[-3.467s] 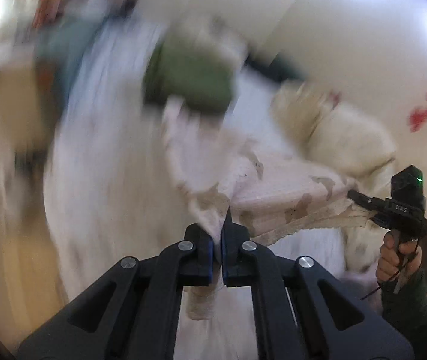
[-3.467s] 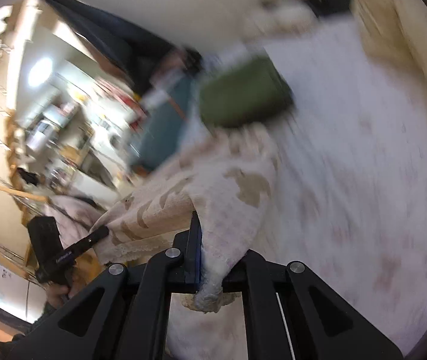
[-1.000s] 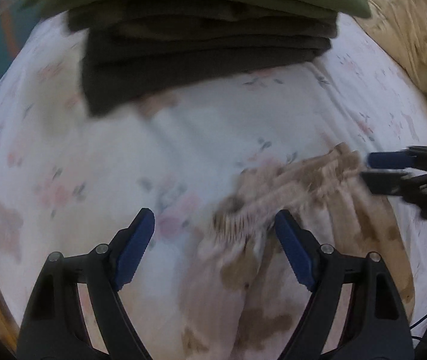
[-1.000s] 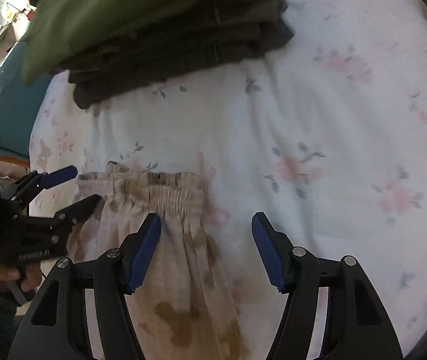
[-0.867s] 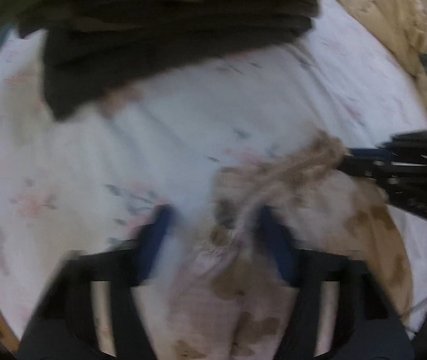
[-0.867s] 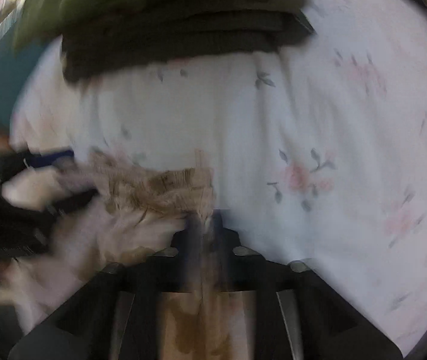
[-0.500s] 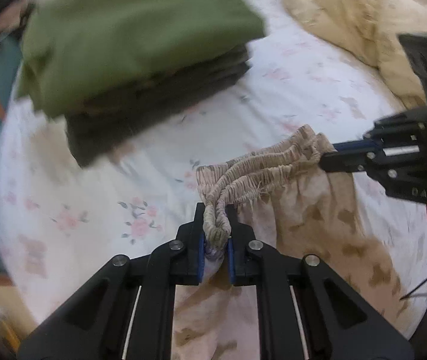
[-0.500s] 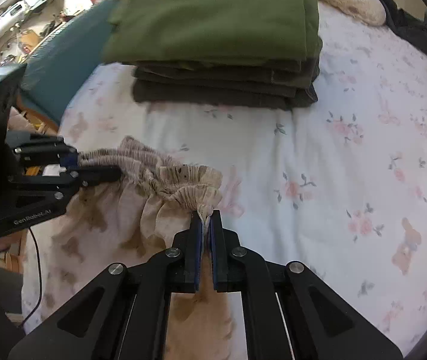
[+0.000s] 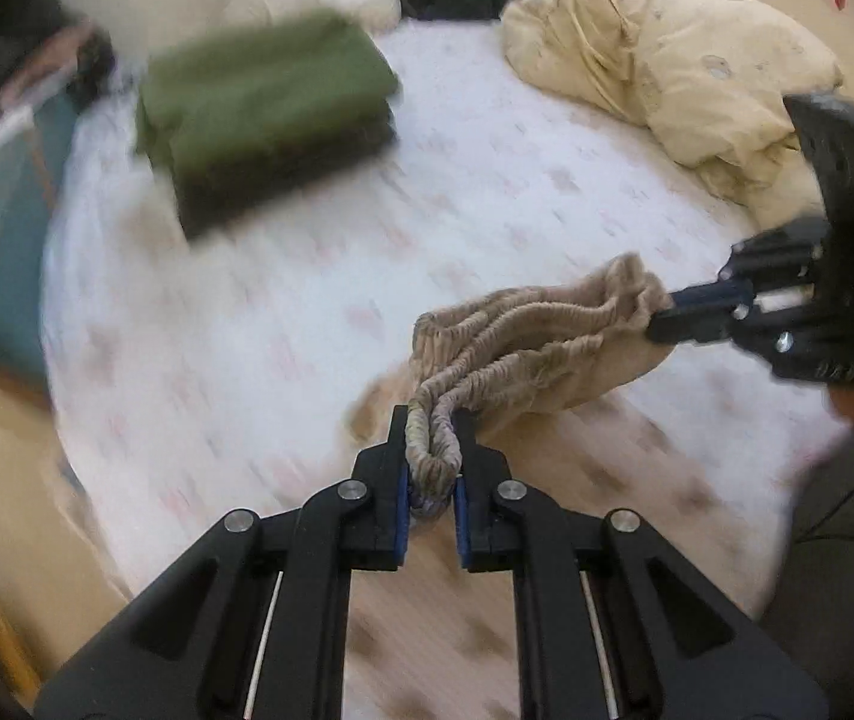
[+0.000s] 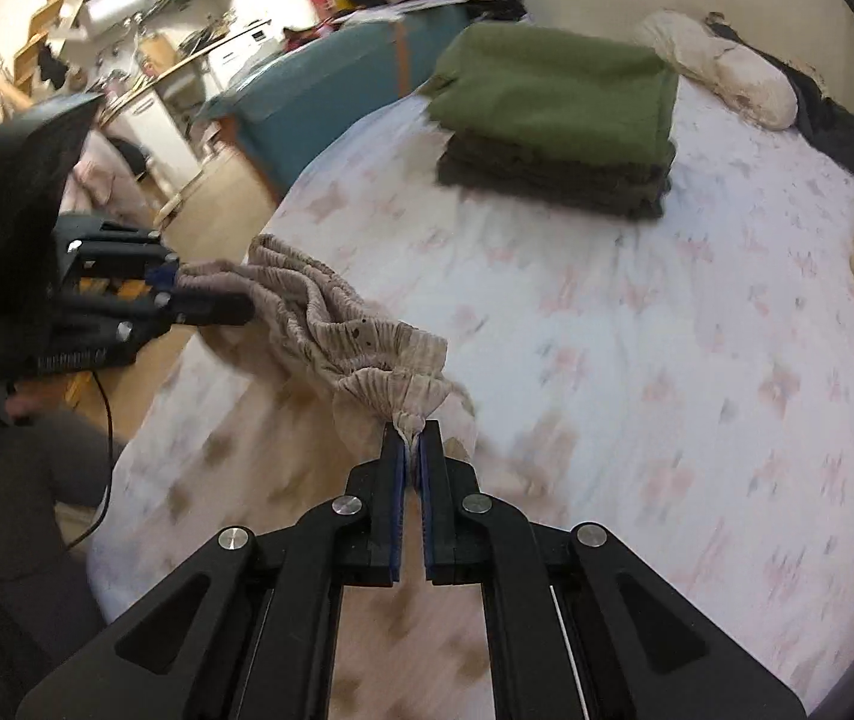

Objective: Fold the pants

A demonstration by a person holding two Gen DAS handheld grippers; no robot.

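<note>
Pants (image 9: 523, 330) waistband strung between both tongs: left tongs (image 9: 431, 468) and right tongs (image 10: 411, 438) each clamped on end.

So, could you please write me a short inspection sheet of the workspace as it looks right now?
Surface: bed sheet, white with a pink floral print.
Job's things: pants, beige with brown patches, elastic waistband raised and stretched between both grippers, legs trailing on the sheet.
Clutter: folded stack of clothes, green on top, dark below; cream duvet bunched at the far edge; pillow.
Grippers: left gripper shut on one waistband end; right gripper shut on the other.
Cables: black cable hanging below the left gripper.
Surroundings: blue furniture beside the bed; crowded shelves behind.
</note>
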